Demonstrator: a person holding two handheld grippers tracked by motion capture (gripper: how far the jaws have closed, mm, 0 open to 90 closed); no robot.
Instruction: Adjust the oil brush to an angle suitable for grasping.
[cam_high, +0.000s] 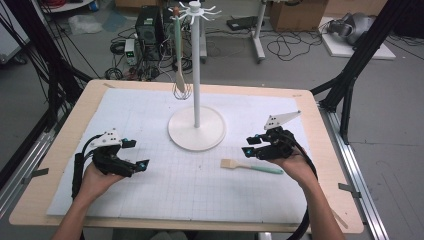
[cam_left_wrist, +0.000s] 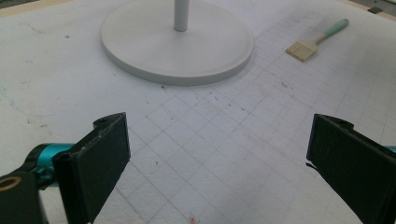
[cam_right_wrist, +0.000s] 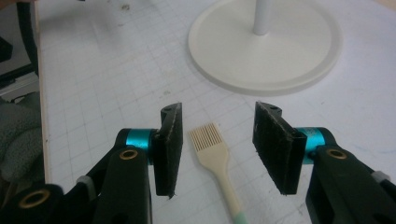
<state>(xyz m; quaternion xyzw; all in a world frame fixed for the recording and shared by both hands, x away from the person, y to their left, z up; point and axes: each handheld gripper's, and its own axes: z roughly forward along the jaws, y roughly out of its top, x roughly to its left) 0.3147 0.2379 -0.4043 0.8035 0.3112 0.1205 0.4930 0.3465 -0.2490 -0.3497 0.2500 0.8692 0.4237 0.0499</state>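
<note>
Right gripper (cam_high: 251, 145) hovered just above the pastry brush (cam_high: 251, 166), fingers (cam_right_wrist: 170, 144) released and straddling the brush in the right gripper view: bristle head (cam_right_wrist: 208, 137) between the two pads, touching neither, gap on both sides. Nothing pinched. Handle ran back toward the camera, cream turning mint green at the end (cam_right_wrist: 243, 218).

Brush lay flat on the white grid mat (cam_high: 150, 190), bristles pointing to the left in the high view, green handle toward the right hand (cam_high: 295, 167). Sat just in front of the round base (cam_high: 196, 129) of the white hook stand (cam_high: 196, 75), near but not touching it.

Left gripper (cam_high: 136, 153) held low over the mat at the left side, well apart from the brush. Fingers (cam_left_wrist: 100, 154) wide apart, released, bare grid mat between them. Stand base (cam_left_wrist: 177, 42) and brush (cam_left_wrist: 313, 42) seen farther off in the left gripper view.

Whisk (cam_high: 180, 55) with a green handle hung from one hook at the top of the stand (cam_high: 195, 10), wire end down, clear of the mat.

Mat covered most of the wooden bench (cam_high: 60, 150)
</note>
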